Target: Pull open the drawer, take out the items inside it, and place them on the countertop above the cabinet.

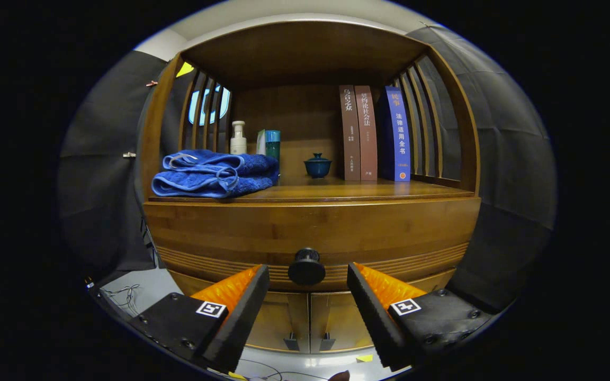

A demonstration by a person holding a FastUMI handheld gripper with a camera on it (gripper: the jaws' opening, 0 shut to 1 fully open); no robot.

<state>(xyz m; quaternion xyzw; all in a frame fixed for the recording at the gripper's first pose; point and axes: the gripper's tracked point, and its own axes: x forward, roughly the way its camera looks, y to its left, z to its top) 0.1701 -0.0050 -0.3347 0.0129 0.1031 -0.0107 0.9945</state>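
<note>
Facing the closed drawer (310,230), gripper (308,283) jaws apart, knob (306,266) centred between them, untouched

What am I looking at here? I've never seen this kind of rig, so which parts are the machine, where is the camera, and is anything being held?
There is no robot arm: a person carries a hand-held gripper with two fingers, and the camera rides on it, looking forward along them. The two wedge shapes at the bottom are those fingers. They are open and hold nothing. Between them, just ahead, is the round knob of a closed wooden drawer. Above the drawer is the countertop, a shelf with slatted sides. On it lie folded blue towels, a pump bottle and a teal tube behind them, a small lidded cup, and three upright books. Below the drawer are two cabinet doors.
</note>
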